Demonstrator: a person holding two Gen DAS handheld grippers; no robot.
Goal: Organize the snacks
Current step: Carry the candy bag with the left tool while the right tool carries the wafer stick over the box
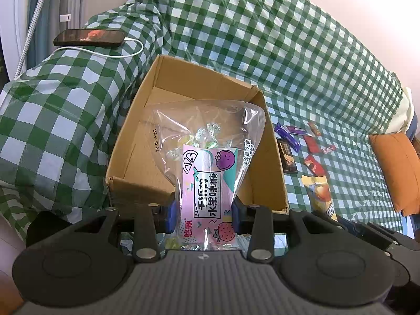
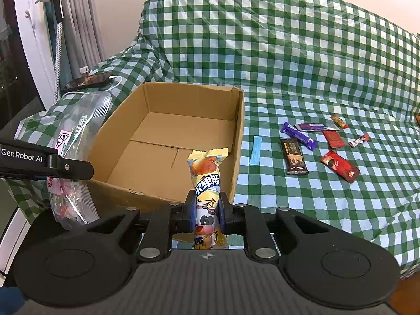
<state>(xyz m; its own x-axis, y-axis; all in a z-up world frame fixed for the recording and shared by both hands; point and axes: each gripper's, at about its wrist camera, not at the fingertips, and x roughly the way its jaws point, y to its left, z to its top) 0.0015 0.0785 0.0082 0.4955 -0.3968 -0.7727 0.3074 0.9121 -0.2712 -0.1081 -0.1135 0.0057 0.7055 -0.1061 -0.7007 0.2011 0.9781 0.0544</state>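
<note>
Two snacks are being held over the cardboard box (image 2: 168,131): a clear candy bag (image 1: 207,173) with pink label clamped by the left gripper (image 1: 206,216), a yellow cartoon-printed packet (image 2: 207,183) pinched by the right gripper (image 2: 207,216).

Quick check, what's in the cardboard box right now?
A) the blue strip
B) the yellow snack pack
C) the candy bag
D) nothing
D: the right wrist view shows the box floor bare; the candy bag is clamped in the left gripper, the yellow pack in the right gripper, and the blue strip lies on the cloth beside the box.
</note>
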